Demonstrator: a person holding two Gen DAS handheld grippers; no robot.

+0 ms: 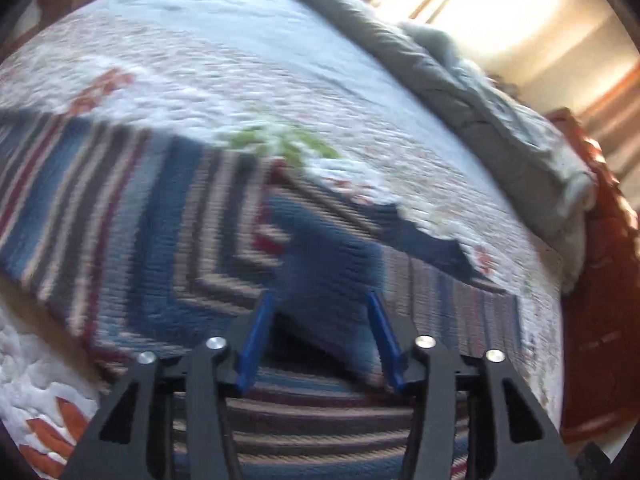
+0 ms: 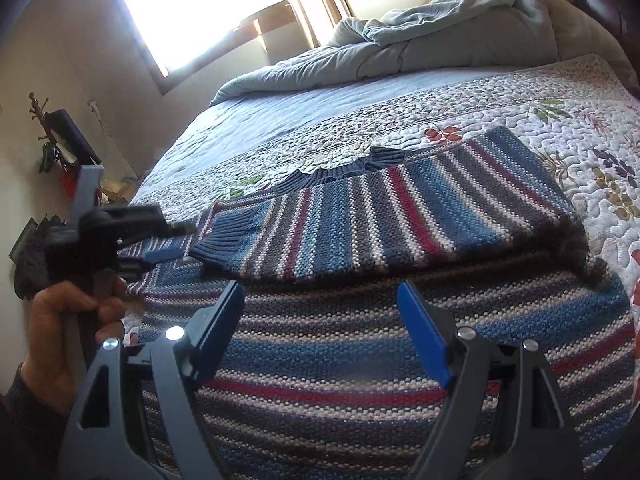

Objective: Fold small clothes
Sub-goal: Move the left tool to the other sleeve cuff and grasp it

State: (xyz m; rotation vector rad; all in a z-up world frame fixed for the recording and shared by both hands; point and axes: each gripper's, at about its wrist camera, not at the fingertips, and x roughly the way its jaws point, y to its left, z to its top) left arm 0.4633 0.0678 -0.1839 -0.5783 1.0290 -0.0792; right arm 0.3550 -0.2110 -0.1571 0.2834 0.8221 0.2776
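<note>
A striped knit sweater [image 2: 352,364] in blue, red, grey and white lies flat on the bed. One sleeve [image 2: 400,216] is folded across its body, with the dark ribbed cuff [image 2: 216,248] at the left. My right gripper [image 2: 320,292] hovers open over the sweater's body, nothing between its fingers. A hand [image 2: 60,328] holds my left gripper [image 2: 172,242] at the sweater's left edge. The left wrist view is blurred. There my left gripper [image 1: 320,300] stands open over the sweater [image 1: 140,220], with a raised blue fold of knit [image 1: 328,264] between the fingers, which do not press on it.
The sweater rests on a white floral quilt [image 2: 580,152]. A bunched grey duvet [image 2: 440,32] lies along the far end of the bed. A wooden bed frame [image 1: 600,320] borders the quilt. A bright window [image 2: 192,8] and small items on the wall [image 2: 60,144] are at left.
</note>
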